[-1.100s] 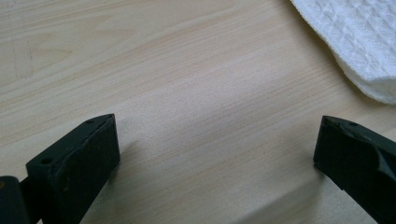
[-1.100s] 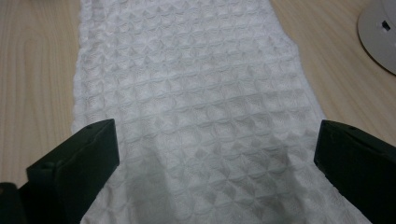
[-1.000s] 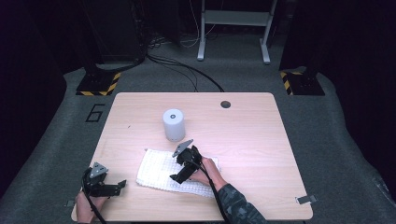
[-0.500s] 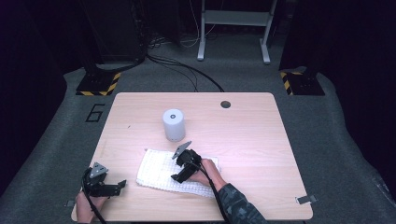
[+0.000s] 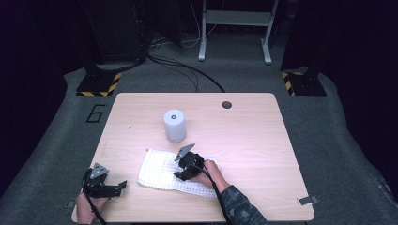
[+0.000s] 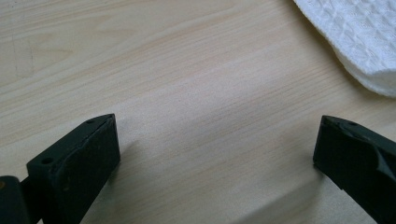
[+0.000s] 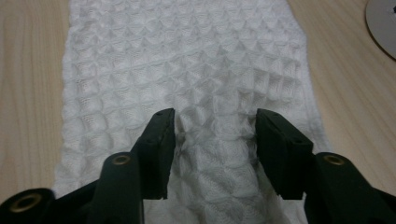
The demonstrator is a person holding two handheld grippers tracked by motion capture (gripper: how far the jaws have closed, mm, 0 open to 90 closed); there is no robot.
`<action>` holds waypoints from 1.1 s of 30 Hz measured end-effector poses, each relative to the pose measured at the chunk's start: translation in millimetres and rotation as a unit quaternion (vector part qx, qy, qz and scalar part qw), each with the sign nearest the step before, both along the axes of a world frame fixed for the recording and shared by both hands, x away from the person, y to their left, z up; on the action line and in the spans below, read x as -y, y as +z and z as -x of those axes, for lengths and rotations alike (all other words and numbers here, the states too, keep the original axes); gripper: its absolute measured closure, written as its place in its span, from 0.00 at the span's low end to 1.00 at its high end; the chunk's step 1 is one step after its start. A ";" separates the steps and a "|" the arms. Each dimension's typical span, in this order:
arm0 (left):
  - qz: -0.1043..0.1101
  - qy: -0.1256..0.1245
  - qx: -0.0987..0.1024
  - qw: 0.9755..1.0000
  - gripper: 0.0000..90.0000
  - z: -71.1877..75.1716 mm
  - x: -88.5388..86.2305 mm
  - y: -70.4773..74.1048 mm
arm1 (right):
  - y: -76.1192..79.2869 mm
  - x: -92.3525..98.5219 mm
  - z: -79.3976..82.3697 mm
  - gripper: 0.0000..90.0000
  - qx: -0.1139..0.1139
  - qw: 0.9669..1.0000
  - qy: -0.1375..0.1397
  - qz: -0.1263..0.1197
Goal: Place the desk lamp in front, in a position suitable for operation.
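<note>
Pale wooden table (image 5: 263, 140) fills the middle of the high view, with a white waffle-weave cloth (image 5: 157, 171) lying flat near the person's edge and a small white cylinder with a grey top (image 5: 174, 125) standing beyond it, apart from the cloth. The right gripper (image 5: 180, 174) sits on the cloth's middle, its grey plate tilted up, held by a hand in a patterned sleeve. The left gripper (image 5: 117, 186) rests at the near left corner of the table, just beside the cloth's left edge and off it. From this height the spread of either gripper's jaws is hard to read.

The left gripper view settles its own case: the left gripper (image 6: 215, 149) has its two black jaws standing wide apart over bare wood with nothing between them. A folded corner of the cloth (image 6: 355, 42) shows at the upper right, clear of both jaws.

The right gripper view brings the weave close. The right gripper (image 7: 212, 140) has just been closing its jaws, and they press down into the cloth (image 7: 187, 60), which bunches into a raised ridge between them. Whether the pads already squeeze that ridge is not clear. The rim of the cylinder (image 7: 383, 23) shows at the top right corner.
</note>
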State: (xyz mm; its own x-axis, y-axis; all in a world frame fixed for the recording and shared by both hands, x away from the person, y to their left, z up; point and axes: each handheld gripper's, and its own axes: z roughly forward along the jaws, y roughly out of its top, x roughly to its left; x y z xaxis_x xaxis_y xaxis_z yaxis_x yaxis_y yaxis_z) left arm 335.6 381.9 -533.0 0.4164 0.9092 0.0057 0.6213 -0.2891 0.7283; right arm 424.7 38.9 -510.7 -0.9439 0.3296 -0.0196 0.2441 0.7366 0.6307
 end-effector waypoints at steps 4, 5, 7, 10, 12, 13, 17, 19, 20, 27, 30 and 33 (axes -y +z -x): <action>0.000 0.000 0.000 1.000 0.00 0.0 0.0 0.0 | -0.1 2.3 0.9 0.69 -0.002 1.000 0.007 -0.006; 0.000 0.001 0.000 1.000 0.00 0.1 0.1 0.0 | -0.5 2.9 1.3 0.72 -0.001 1.000 0.008 -0.009; 0.000 0.001 0.000 1.000 0.00 0.1 0.0 0.0 | -0.3 3.6 1.5 0.80 -0.001 1.000 0.012 -0.010; 0.000 0.002 0.000 1.000 0.00 0.0 0.0 0.0 | -1.0 2.8 4.3 0.91 0.000 1.000 0.015 -0.015; 0.001 0.002 0.000 1.000 0.00 0.0 0.1 0.0 | -1.1 2.6 6.6 0.92 0.005 1.000 0.014 -0.015; 0.001 0.001 -0.001 1.000 0.00 0.1 -0.1 0.2 | -1.3 1.8 8.7 0.93 0.015 1.000 0.014 -0.014; 0.001 0.002 0.000 1.000 0.00 0.1 0.0 0.0 | 0.1 0.6 16.8 0.94 0.033 0.999 0.015 -0.008; 0.002 0.002 -0.001 1.000 0.00 0.1 0.0 0.3 | 3.0 1.8 18.7 0.94 0.040 0.999 0.018 -0.013; 0.001 0.002 -0.002 1.000 0.00 0.1 -0.1 0.4 | 4.5 2.8 19.6 0.94 0.039 0.999 0.017 -0.020; 0.001 0.002 -0.001 1.000 0.00 0.1 0.0 0.1 | 20.6 12.2 25.5 0.94 0.039 0.998 0.014 -0.049; 0.002 0.002 -0.002 1.000 0.00 0.1 0.0 0.3 | 28.0 15.7 28.2 0.94 0.042 0.998 0.016 -0.050; 0.001 0.002 -0.001 1.000 0.00 0.1 0.0 0.1 | 34.1 20.0 29.8 0.94 0.042 0.998 0.015 -0.055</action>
